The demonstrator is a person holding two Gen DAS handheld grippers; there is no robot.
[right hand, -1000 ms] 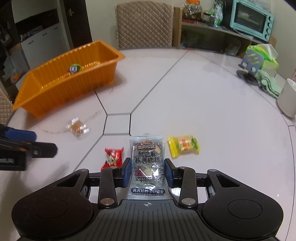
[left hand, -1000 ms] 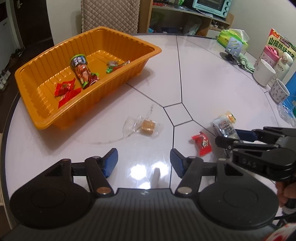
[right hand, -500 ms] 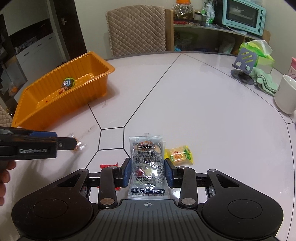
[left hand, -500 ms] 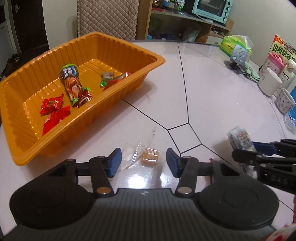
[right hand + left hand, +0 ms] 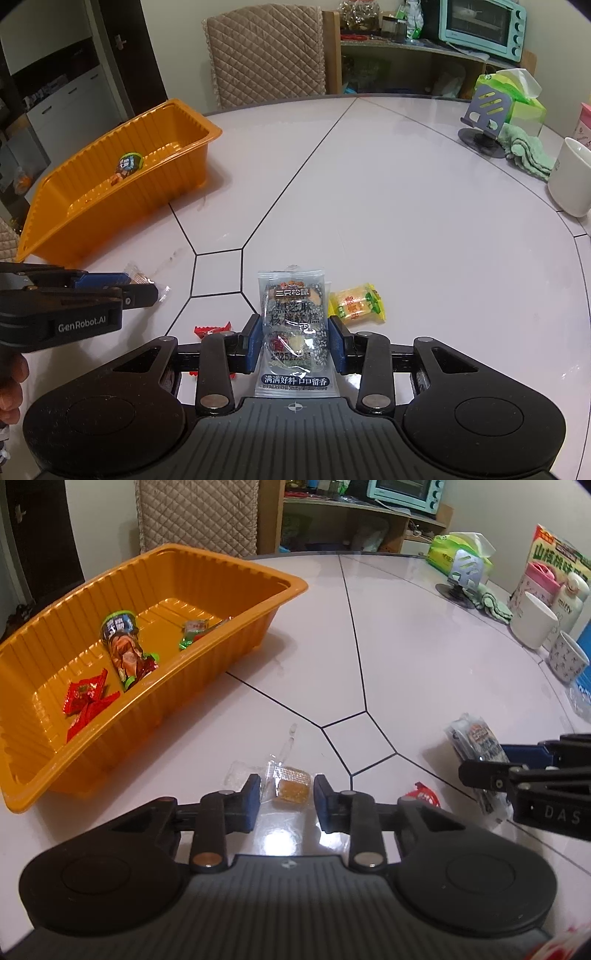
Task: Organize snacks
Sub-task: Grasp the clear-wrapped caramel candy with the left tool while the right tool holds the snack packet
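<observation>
While the left gripper (image 5: 283, 800) closes, the clear-wrapped brown candy (image 5: 291, 788) lies on the white table (image 5: 424, 672) directly between its 2 blue pads (image 5: 250, 801). A gap shows on the right side, so the pads are not yet pressing. The candy's long axis, with its clear wrapper tail, runs roughly crosswise to the fingers, toward the left pad. The right gripper (image 5: 293, 339) is clenched on the black sesame walnut cake packet (image 5: 293, 325), its long axis pointing forward along the fingers. The orange tray (image 5: 229, 559) lies ahead and left of both; judged, the left gripper sits nearer it.
</observation>
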